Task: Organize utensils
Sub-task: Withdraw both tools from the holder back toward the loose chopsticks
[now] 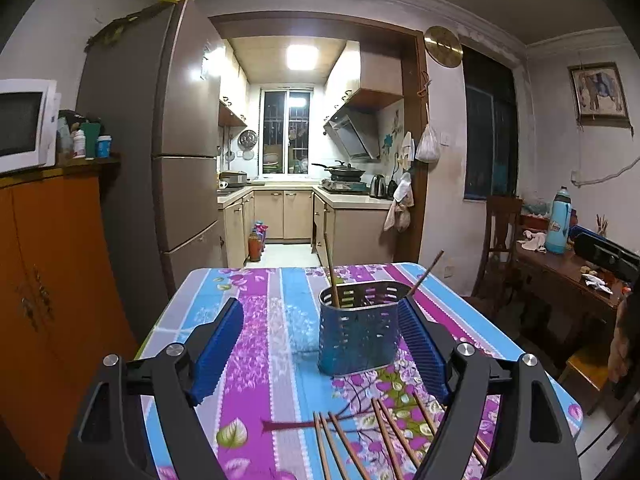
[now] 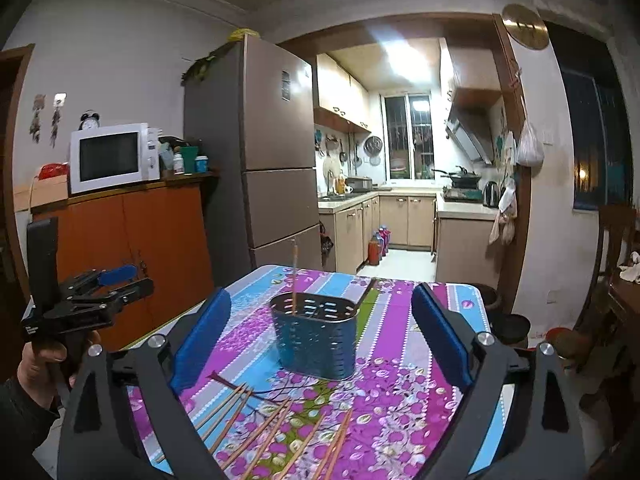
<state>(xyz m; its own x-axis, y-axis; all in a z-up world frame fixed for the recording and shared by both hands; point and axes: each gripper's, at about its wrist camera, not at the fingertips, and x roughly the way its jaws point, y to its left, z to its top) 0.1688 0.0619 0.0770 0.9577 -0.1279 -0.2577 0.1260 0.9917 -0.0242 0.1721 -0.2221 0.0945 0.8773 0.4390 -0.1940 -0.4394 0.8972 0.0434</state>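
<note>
No readable brand or label anywhere; print on the blue thermos on the side table is too blurred to read.

Perforated metal utensil holder stands upright mid-table on the floral striped tablecloth. Two chopsticks in the holder: one near-vertical at its left end, one leaning up and right from its right end.

Loose chopsticks lie flat on the cloth at the near edge, just in front of the holder, not touching it. Long axes run roughly near-to-far, fanned; in the right wrist view they slant up-right toward the holder.

Left gripper: jaws wide apart, nothing held, blue pads either side of the holder from its own view, right pad close against the holder's side, contact unclear. From the right wrist view it sits off the table's left edge, gripped by the person's hand.

Right gripper: jaws spread wide, empty, above the near table, framing the holder.

White microwave on the orange cabinet, fridge beside it.
</note>
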